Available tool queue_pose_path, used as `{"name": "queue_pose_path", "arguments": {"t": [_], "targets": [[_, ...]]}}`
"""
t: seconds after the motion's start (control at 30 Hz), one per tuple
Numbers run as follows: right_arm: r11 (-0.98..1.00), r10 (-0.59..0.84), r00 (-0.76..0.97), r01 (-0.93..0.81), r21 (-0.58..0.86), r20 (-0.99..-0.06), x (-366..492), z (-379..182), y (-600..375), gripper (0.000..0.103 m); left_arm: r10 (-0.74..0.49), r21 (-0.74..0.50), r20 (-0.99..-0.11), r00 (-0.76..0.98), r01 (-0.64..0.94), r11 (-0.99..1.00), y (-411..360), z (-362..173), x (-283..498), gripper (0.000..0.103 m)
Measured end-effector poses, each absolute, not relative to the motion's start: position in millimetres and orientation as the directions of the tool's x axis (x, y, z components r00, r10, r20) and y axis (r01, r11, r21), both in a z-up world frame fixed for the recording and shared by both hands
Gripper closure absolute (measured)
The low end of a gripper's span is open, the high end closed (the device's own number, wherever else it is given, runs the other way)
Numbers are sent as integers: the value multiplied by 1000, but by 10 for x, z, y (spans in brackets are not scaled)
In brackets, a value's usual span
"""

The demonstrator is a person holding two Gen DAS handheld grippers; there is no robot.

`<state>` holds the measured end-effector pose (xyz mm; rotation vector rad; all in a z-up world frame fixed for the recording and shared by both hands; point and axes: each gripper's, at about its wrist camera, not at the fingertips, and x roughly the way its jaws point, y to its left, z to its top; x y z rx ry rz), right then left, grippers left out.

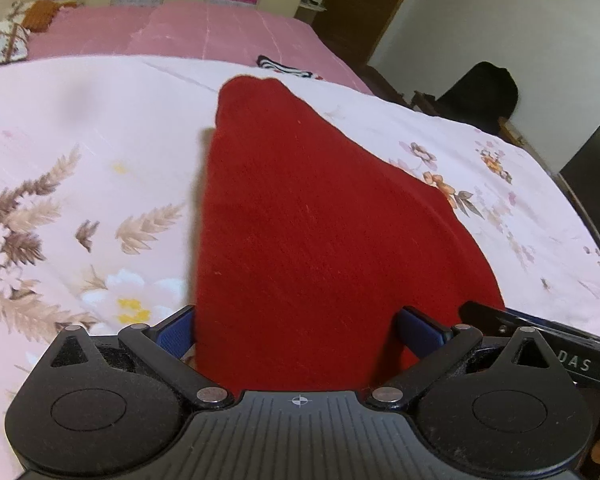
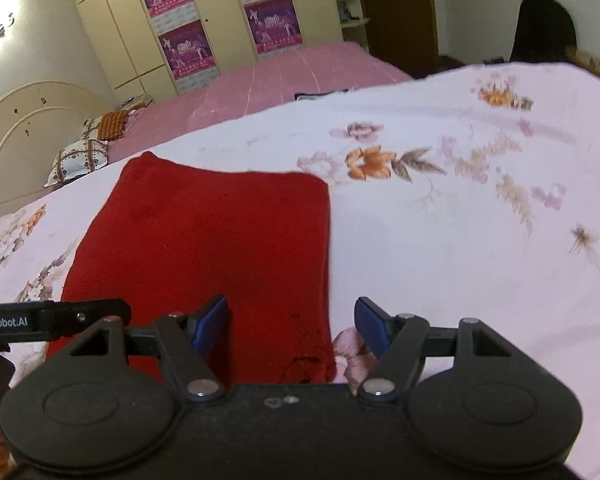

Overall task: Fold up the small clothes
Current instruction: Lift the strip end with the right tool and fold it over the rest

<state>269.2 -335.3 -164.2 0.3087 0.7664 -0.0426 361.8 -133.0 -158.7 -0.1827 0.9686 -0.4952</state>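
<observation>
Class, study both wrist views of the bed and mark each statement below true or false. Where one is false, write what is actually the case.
1. The garment being folded is red. True: the red garment lies on the floral sheet.
2. The right gripper is clamped shut on the cloth. False: the right gripper is open, its fingers apart with the garment's edge between them.
3. The left gripper is wide open with red cloth between its fingers. True: the left gripper straddles the garment.
4. The far part of the bed has a green cover. False: the pink cover lies there.
5. Pillows rest near the headboard. True: pillows sit by the headboard.
</observation>
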Motion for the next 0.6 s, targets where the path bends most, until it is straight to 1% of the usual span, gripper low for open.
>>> {"name": "queue_pose_path", "arguments": {"t": [0.07, 0.13, 0.27, 0.33, 0.37, 0.4, 0.43, 0.47, 0.5, 0.53, 0.57, 0.6], "targets": [[948, 88, 720, 152, 280, -688, 2708, -1675, -3385, 31, -498, -386, -740, 452, 322, 865, -1338, -1627, 3636, 0], [935, 119, 716, 152, 320, -688, 2737, -1727, -3435, 30, -509, -390, -732, 452, 336, 858, -1338, -1651, 3640, 0], [887, 189, 721, 166, 430, -667, 2793, -1862, -3589, 27, -527, -402, -724, 445, 349, 847, -1339, -1670, 3658, 0], [882, 200, 728, 157, 444, -655, 2808, -1871, -3612, 27, -536, -412, -722, 438, 350, 841, -1348, -1669, 3679, 0], [886, 201, 727, 151, 438, -657, 2824, -1867, -3601, 26, -542, -421, -719, 436, 347, 838, -1342, -1673, 3686, 1], [890, 199, 726, 147, 431, -658, 2838, -1859, -3583, 27, -548, -430, -713, 438, 344, 835, -1346, -1670, 3687, 6], [888, 208, 728, 140, 439, -653, 2841, -1856, -3576, 31, -551, -433, -709, 439, 345, 832, -1356, -1662, 3679, 8], [869, 258, 725, 115, 481, -639, 2846, -1861, -3583, 56, -555, -438, -705, 440, 346, 830, -1368, -1647, 3669, 12], [847, 281, 724, 121, 517, -630, 2845, -1863, -3601, 62, -560, -442, -703, 439, 347, 827, -1369, -1636, 3667, 16], [847, 283, 723, 121, 518, -630, 2845, -1856, -3600, 63, -563, -447, -701, 438, 345, 825, -1368, -1622, 3664, 17], [845, 289, 721, 116, 521, -630, 2844, -1852, -3600, 65, -568, -454, -699, 435, 344, 822, -1362, -1611, 3669, 22], [832, 303, 718, 121, 542, -626, 2845, -1849, -3617, 70, -574, -461, -694, 434, 344, 818, -1353, -1592, 3666, 27]]}}
